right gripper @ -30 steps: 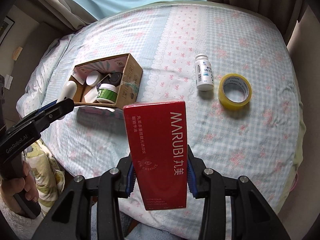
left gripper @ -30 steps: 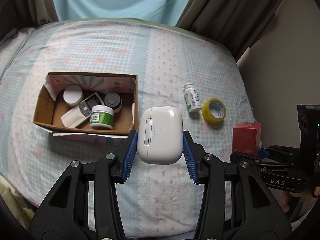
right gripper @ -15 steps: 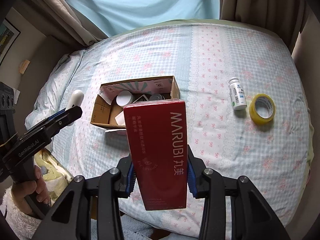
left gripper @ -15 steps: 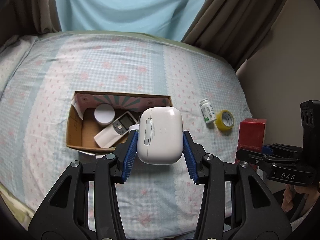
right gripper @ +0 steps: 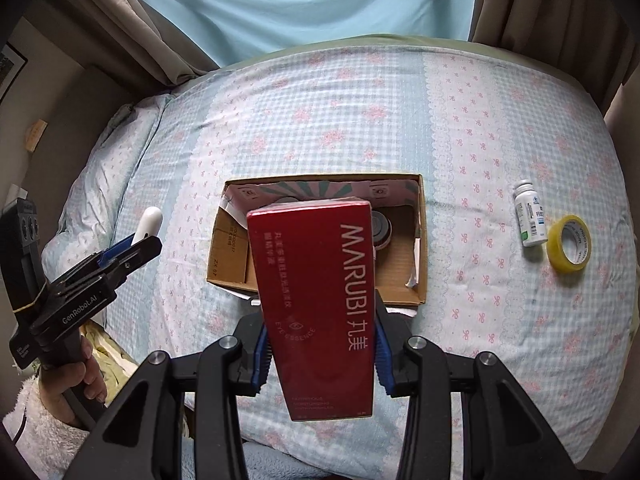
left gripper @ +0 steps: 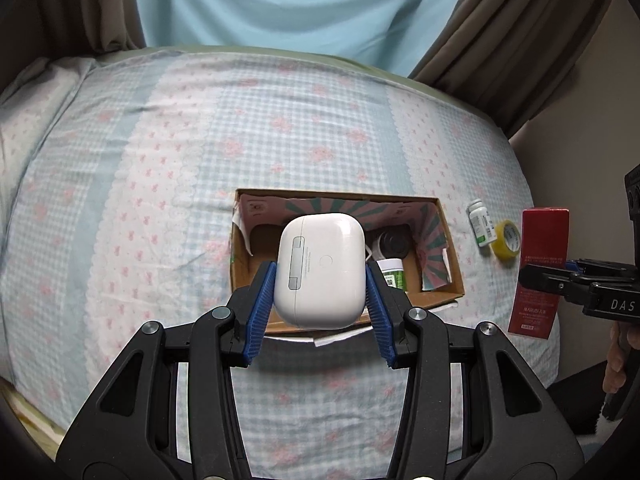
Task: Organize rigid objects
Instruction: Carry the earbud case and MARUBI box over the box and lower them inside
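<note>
My left gripper [left gripper: 320,300] is shut on a white earbud case [left gripper: 320,270], held in the air in front of an open cardboard box [left gripper: 452,264] on the bed. My right gripper [right gripper: 318,344] is shut on a red MARUBI carton [right gripper: 316,300], held above the near side of the same box [right gripper: 420,240]. The carton also shows at the right of the left wrist view [left gripper: 540,272]. Jars [left gripper: 394,270] lie in the box, mostly hidden. A white pill bottle [right gripper: 530,220] and a yellow tape roll [right gripper: 570,248] lie on the bed right of the box.
The bed has a blue checked sheet [right gripper: 320,120] with pink flowers. Brown curtains [left gripper: 520,28] and a light blue drape [left gripper: 300,0] hang behind it. A wall [left gripper: 580,140] stands at the right. The left gripper shows at the left of the right wrist view [right gripper: 132,252].
Both grippers have pulled up and back from the bed with their loads still held. The box now sits straight behind the earbud case and the red carton.
</note>
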Action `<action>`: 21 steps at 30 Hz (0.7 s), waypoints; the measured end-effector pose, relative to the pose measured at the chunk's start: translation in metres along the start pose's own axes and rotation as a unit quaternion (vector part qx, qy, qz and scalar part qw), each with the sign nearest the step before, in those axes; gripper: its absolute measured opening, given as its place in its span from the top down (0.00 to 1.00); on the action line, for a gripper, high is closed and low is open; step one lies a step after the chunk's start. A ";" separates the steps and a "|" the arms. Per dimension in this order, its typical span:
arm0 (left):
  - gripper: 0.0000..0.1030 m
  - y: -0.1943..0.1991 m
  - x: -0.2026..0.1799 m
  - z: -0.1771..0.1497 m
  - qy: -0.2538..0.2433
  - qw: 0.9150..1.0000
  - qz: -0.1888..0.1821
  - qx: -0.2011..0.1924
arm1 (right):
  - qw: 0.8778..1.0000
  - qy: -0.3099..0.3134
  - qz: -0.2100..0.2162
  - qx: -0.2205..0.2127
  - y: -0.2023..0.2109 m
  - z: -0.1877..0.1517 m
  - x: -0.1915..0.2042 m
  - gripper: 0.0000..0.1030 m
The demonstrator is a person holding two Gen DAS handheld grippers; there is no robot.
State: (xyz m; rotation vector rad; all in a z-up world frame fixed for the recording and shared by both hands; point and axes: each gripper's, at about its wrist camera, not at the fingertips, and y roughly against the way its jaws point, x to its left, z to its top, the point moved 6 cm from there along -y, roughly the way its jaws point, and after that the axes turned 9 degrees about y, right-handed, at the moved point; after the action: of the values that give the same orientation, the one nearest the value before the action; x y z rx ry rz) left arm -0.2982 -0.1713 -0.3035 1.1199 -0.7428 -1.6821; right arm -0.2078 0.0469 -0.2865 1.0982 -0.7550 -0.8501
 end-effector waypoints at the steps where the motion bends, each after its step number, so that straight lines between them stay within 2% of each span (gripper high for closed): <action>1: 0.60 -0.007 0.007 0.002 0.002 1.000 0.001 0.006 | 1.000 -0.001 0.003 0.004 -0.007 0.005 0.004 0.63; 7: 0.60 -0.050 0.037 0.012 0.018 0.999 0.011 0.034 | 0.999 -0.017 0.023 0.031 -0.054 0.031 0.018 0.63; 12: 0.60 -0.088 0.045 0.015 0.014 0.998 0.024 0.056 | 0.997 -0.048 0.039 0.039 -0.108 0.044 0.019 0.62; 18: 0.60 -0.136 0.041 0.011 -0.001 0.995 0.050 0.088 | 0.996 0.071 0.027 0.054 -0.166 0.050 0.042 0.63; 21: 0.60 -0.158 0.039 0.006 -0.014 0.992 0.068 0.108 | 0.994 0.079 0.042 0.067 -0.188 0.046 0.044 0.63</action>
State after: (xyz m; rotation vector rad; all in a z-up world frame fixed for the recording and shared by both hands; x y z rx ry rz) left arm -0.3680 -0.1501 -0.4490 1.1675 -1.0161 -1.5328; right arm -0.2644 -0.0536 -0.4485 1.2286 -0.7285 -0.6413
